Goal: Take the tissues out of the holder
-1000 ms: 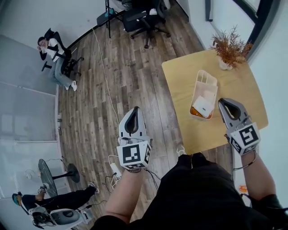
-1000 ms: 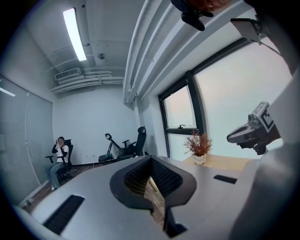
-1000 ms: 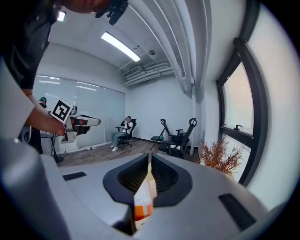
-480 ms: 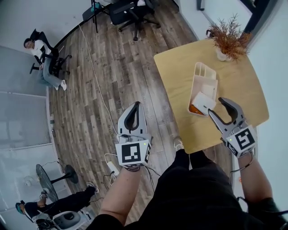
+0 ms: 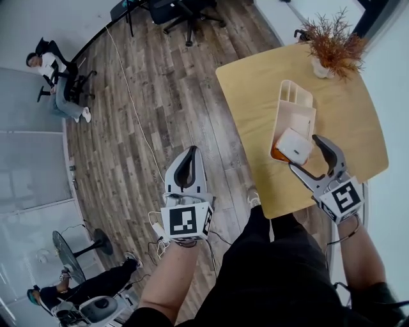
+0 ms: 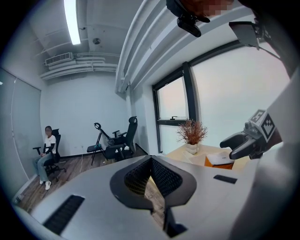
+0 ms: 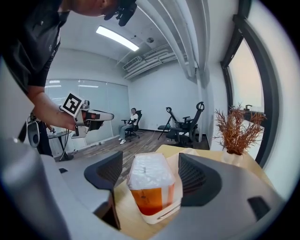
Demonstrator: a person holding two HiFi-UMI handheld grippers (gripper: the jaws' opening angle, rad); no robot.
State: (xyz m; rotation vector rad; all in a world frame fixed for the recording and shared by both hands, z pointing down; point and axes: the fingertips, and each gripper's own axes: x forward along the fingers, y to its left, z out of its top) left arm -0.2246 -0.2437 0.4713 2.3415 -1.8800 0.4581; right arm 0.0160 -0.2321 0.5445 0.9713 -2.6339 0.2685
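A tissue pack (image 5: 294, 144), orange with a white top, stands in the near end of a white holder (image 5: 296, 96) on the wooden table (image 5: 252, 96). My right gripper (image 5: 305, 152) sits just in front of it, jaws opening. In the right gripper view the tissue pack (image 7: 151, 180) lies between the two fingers (image 7: 107, 173) with a gap on each side; the holder (image 7: 161, 216) shows beneath it. My left gripper (image 5: 188, 156) hangs shut over the wood floor, left of the table, holding nothing. Its own view shows the left gripper (image 6: 151, 176) with jaws together.
A dried plant in a white vase (image 5: 329, 48) stands at the table's far corner. Office chairs (image 5: 185, 9) are at the back. A person (image 5: 54, 67) sits on a chair at far left. A floor fan (image 5: 67, 246) and a cable (image 5: 137, 89) are on the floor.
The right gripper's jaws went from shut to wide apart, and it moved forward until the tissue pack sits between them. The left gripper stayed shut over the floor.
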